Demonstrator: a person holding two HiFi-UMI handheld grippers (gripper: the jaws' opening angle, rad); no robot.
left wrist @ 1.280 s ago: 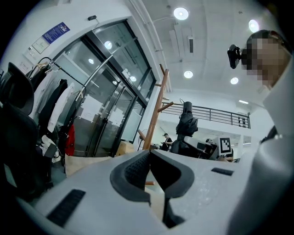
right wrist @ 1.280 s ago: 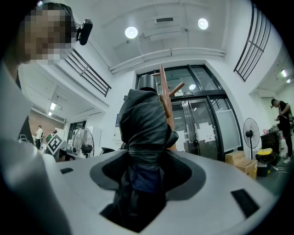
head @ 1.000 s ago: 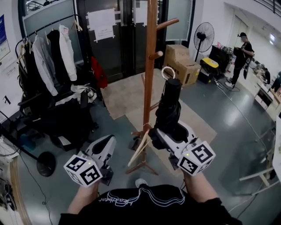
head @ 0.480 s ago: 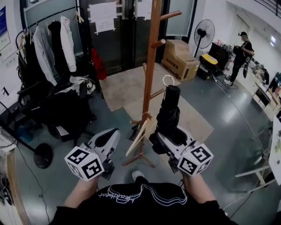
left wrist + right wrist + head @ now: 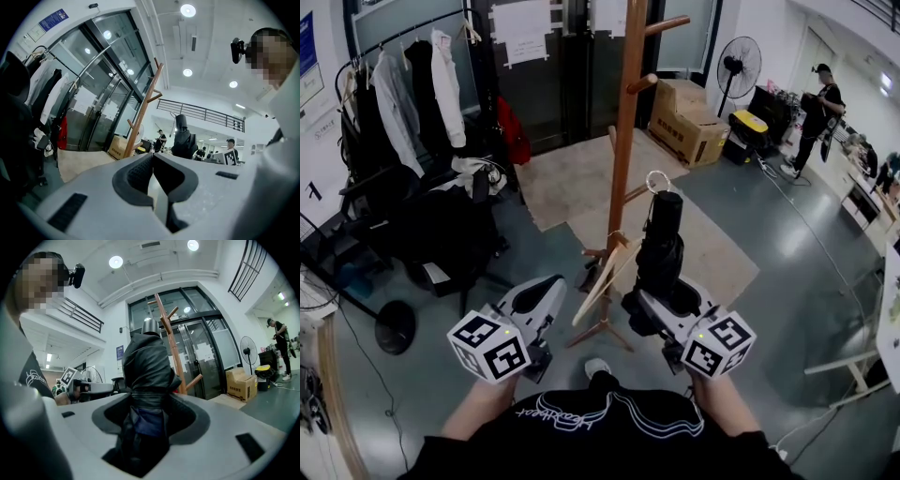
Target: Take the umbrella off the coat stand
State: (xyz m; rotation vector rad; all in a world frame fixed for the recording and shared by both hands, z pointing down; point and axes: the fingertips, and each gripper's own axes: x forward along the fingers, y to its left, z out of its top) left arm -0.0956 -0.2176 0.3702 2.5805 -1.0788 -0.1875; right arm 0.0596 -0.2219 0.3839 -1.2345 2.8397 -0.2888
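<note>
Umbrella [image 5: 145, 364] in right gripper [image 5: 147, 420] — fingers [image 5: 194, 420] (right gripper view)

Same build both sides: left gripper [image 5: 547, 291] and right gripper [image 5: 662, 302] have pale grey moulded shells, dark ribbed pads [image 5: 139, 172] and black slots on top. At the rear of each, a white marker cube [image 5: 490, 347] [image 5: 718, 344] with black squares. Behind the cubes, black top [image 5: 600, 436] with white wavy lines and script.

grey floor [image 5: 806, 281], beige mat [image 5: 567, 187], clothes rack [image 5: 394, 89], cardboard boxes [image 5: 689, 127], standing fan [image 5: 738, 67].
</note>
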